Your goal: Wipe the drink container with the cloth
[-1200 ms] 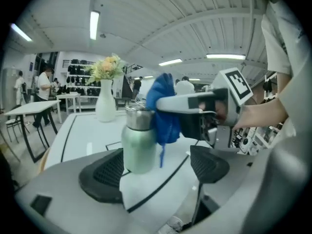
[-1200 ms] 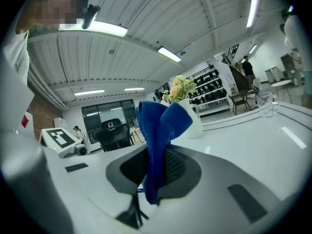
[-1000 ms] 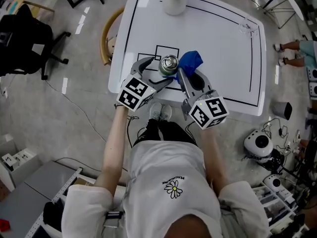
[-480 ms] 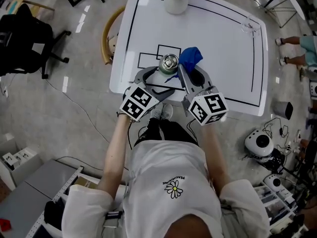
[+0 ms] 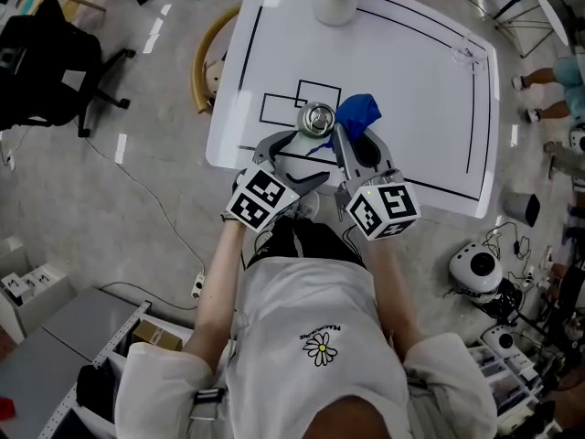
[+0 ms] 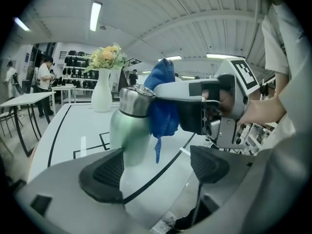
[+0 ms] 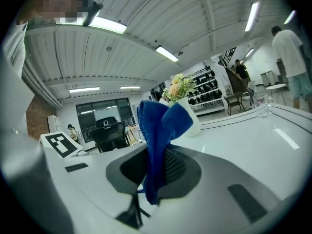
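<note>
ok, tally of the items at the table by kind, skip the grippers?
Drink container: 1
Blue cloth: 1
Vase with flowers: 1
Clear glass: 1
Total: 4

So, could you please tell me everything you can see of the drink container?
The drink container is a pale green bottle, metal by its sheen, closed with a brushed steel cap. It stands upright near the front edge of the white table, beside black marked squares. The left gripper has its jaws apart and the bottle just ahead of them, close to one pad, not gripped. The blue cloth, clamped in the right gripper, appears to rest against its cap and shoulder.
</note>
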Demonstrator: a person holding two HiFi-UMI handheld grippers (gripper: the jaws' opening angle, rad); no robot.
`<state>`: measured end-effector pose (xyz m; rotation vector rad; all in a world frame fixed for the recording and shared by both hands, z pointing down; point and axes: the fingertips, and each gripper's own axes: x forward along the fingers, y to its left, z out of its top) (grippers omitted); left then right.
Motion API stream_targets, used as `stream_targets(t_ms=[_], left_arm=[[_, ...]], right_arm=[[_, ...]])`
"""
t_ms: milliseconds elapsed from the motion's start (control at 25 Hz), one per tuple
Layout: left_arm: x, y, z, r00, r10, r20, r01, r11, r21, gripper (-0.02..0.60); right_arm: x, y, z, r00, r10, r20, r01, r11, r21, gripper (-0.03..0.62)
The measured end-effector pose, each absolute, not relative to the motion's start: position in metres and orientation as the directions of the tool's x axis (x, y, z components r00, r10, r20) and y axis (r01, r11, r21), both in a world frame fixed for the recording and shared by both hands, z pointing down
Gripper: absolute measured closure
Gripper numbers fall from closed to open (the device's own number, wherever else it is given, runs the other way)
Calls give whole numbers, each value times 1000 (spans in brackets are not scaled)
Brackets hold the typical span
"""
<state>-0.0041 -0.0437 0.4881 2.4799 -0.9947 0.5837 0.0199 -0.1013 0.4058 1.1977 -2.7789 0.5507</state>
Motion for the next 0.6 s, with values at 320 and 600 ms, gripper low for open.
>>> stream_targets(t_ms=[320,600], left_arm=[[-29,-88,481,651,-583,486,-725,-667,171,167],[-16,-95,494,693,-537,481,-685,-699,205,167]], right_arm=[[9,-81,405,-719,-661,213,-692,657,-298,551],[6,-76,407,-721,-652,234,-692,656,-303,551]])
